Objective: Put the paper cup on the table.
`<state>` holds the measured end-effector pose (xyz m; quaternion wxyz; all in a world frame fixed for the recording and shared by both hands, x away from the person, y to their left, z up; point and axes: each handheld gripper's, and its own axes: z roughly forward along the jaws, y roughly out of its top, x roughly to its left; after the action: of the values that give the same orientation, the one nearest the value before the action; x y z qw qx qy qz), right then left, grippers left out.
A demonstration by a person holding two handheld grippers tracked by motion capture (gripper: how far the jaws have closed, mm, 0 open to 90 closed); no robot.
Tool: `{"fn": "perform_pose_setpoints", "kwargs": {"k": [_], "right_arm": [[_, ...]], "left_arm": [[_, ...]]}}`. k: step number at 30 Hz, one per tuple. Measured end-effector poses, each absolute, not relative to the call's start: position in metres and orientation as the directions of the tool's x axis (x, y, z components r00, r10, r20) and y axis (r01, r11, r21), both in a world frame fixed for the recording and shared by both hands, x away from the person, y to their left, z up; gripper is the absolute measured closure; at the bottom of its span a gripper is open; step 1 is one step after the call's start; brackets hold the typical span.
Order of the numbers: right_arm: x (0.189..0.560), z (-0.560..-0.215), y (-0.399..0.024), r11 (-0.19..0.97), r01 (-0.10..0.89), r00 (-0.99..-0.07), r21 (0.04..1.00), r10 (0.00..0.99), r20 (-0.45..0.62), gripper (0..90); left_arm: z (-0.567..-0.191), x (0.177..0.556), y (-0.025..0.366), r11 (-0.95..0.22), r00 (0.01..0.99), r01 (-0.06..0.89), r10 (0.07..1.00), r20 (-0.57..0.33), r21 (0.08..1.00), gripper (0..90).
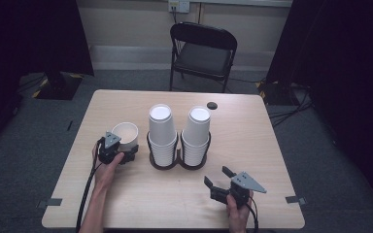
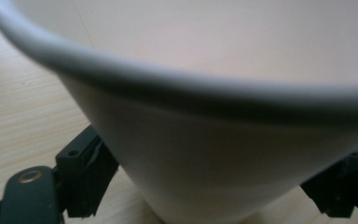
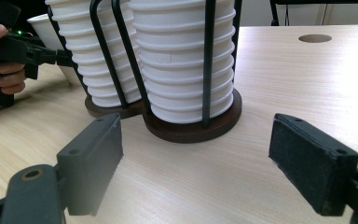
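A single white paper cup [image 1: 125, 133] stands upright on the table's left half. My left gripper [image 1: 127, 149] is open, with one jaw on each side of the cup's lower wall; the cup [image 2: 223, 140] looms close in the left gripper view. Two tall stacks of white cups [image 1: 161, 131] [image 1: 197, 130] sit upside down in a black wire holder [image 1: 177, 162] at the table's middle. My right gripper [image 1: 217, 175] hovers open and empty near the front right, aimed at the holder [image 3: 191, 130] and its stacks [image 3: 182, 60].
The wooden table [image 1: 252, 145] has a small round hole [image 1: 211, 105] near its far edge. A black folding chair [image 1: 203, 53] stands behind the table. Tape marks sit at the front corners. Bare tabletop lies to the right of the holder.
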<state>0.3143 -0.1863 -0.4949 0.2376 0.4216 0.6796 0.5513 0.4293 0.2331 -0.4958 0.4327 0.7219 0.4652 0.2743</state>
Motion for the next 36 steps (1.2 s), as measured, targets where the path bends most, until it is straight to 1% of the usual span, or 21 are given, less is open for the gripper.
{"fn": "perform_pose_setpoints", "kwargs": {"k": [6,8,11,14,18,19,20,21,22,25,29,36], "right_arm": [[0.314,-0.495,-0.186,0.035,0.309,-0.534,0.95,0.833,0.143,16.7],[0.314,-0.495,-0.186,0.035,0.307,-0.534,0.951,0.834,0.142,16.7],[0.314,-0.495,-0.187,0.031,0.309,-0.531,0.951,0.835,0.146,16.7],[0.314,-0.495,-0.187,0.032,0.306,-0.532,0.951,0.834,0.144,16.7],[0.313,-0.495,-0.187,0.03,0.306,-0.532,0.952,0.835,0.144,16.7],[0.313,-0.495,-0.187,0.03,0.305,-0.531,0.952,0.835,0.144,16.7],[0.313,-0.495,-0.187,0.029,0.305,-0.532,0.952,0.834,0.145,16.7],[0.313,-0.495,-0.187,0.029,0.306,-0.532,0.952,0.834,0.145,16.7],[0.313,-0.495,-0.187,0.03,0.306,-0.532,0.952,0.834,0.145,16.7],[0.313,-0.495,-0.187,0.029,0.306,-0.531,0.952,0.835,0.145,16.7],[0.313,-0.495,-0.187,0.022,0.312,-0.527,0.95,0.836,0.154,16.6],[0.313,-0.495,-0.188,0.018,0.312,-0.525,0.95,0.836,0.157,16.7]], "left_arm": [[-0.496,0.423,0.234,-0.185,0.409,0.433,0.912,-0.009,0.882,15.6],[-0.496,0.42,0.235,-0.153,0.402,0.43,0.915,-0.037,0.89,15.5],[-0.495,0.415,0.236,-0.17,0.396,0.431,0.918,-0.016,0.886,15.6],[-0.495,0.409,0.237,-0.144,0.393,0.418,0.919,-0.035,0.897,15.6],[-0.493,0.399,0.239,-0.143,0.386,0.408,0.922,-0.029,0.902,15.6],[-0.494,0.396,0.238,-0.115,0.379,0.399,0.924,-0.05,0.91,15.5],[-0.493,0.393,0.24,-0.131,0.386,0.397,0.922,-0.035,0.908,15.6],[-0.493,0.39,0.239,-0.12,0.38,0.39,0.924,-0.041,0.913,15.5],[-0.493,0.388,0.239,-0.132,0.383,0.393,0.923,-0.032,0.91,15.6],[-0.491,0.379,0.239,-0.121,0.397,0.384,0.917,-0.046,0.915,15.6],[-0.489,0.365,0.237,-0.08,0.414,0.366,0.906,-0.085,0.927,15.6],[-0.485,0.343,0.227,-0.082,0.441,0.344,0.893,-0.084,0.935,15.5]]}}
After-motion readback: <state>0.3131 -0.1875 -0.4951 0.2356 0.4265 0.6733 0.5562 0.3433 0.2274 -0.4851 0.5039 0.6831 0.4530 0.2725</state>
